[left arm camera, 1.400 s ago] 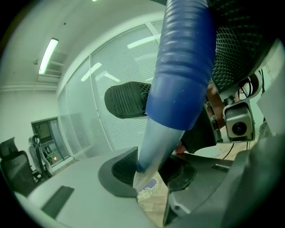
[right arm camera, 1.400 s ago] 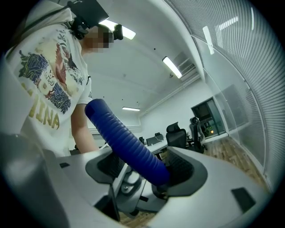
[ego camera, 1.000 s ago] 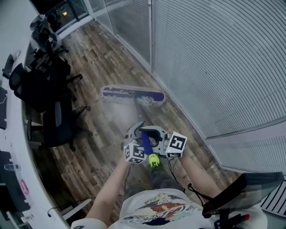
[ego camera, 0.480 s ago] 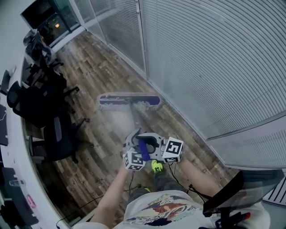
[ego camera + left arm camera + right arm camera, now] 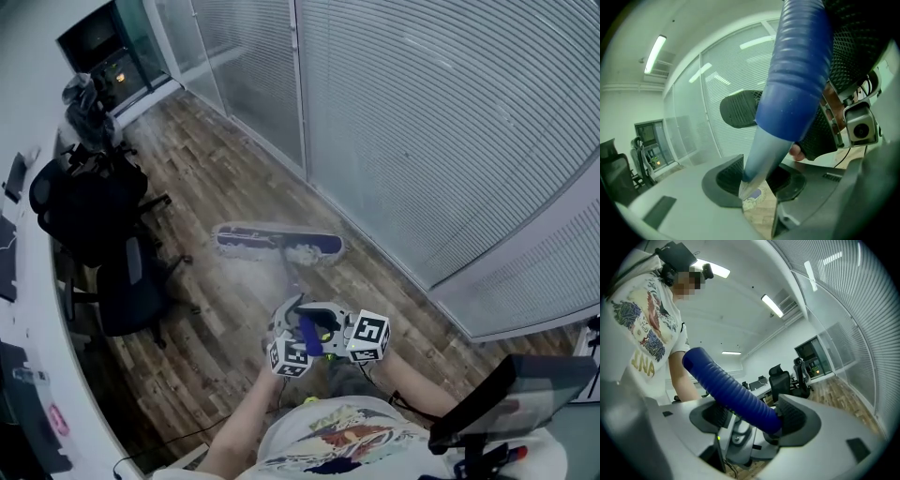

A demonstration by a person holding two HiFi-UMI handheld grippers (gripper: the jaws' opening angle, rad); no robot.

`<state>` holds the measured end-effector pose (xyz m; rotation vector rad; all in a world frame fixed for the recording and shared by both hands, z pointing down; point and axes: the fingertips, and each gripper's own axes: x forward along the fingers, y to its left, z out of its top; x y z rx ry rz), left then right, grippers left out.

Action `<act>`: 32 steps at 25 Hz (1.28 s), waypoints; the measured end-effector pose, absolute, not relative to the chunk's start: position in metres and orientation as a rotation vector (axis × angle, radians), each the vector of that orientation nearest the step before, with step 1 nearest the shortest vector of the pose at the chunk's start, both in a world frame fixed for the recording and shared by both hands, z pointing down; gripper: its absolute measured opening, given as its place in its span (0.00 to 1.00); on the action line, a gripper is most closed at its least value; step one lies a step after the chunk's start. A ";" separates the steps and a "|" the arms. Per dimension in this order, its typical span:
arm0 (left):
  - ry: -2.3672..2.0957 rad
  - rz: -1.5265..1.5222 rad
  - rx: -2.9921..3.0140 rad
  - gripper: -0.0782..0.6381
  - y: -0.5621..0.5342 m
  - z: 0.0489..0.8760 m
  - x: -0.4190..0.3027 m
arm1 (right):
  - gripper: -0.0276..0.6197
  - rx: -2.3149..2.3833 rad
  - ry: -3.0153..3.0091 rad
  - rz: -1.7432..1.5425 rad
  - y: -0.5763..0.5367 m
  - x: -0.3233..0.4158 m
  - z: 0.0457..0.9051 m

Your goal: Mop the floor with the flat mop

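The flat mop head (image 5: 278,244), blue with a white fringe, lies on the wood floor beside the glass wall. Its grey pole (image 5: 290,281) rises toward me and ends in a blue ribbed grip (image 5: 310,335). My left gripper (image 5: 298,317) is shut on the grey pole (image 5: 757,164) just below the blue grip (image 5: 797,75). My right gripper (image 5: 322,330) is shut on the blue grip (image 5: 736,392) a little higher, facing the left one. In the left gripper view the mop head (image 5: 752,200) shows small beyond the jaws.
A frosted, ribbed glass wall (image 5: 450,122) runs along the right of the floor strip. Black office chairs (image 5: 112,272) and desks (image 5: 19,309) stand along the left. A cable (image 5: 178,433) lies on the floor near my feet.
The mop head has slid back along the floor toward me and now lies slightly slanted. Both grippers came back with the handle and kept their hold.
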<state>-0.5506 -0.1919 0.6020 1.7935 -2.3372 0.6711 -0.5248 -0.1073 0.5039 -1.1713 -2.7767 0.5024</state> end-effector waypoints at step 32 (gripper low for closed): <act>-2.235 0.692 1.911 0.27 0.086 0.599 -0.107 | 0.51 -1.038 -2.846 0.556 0.168 -0.090 0.499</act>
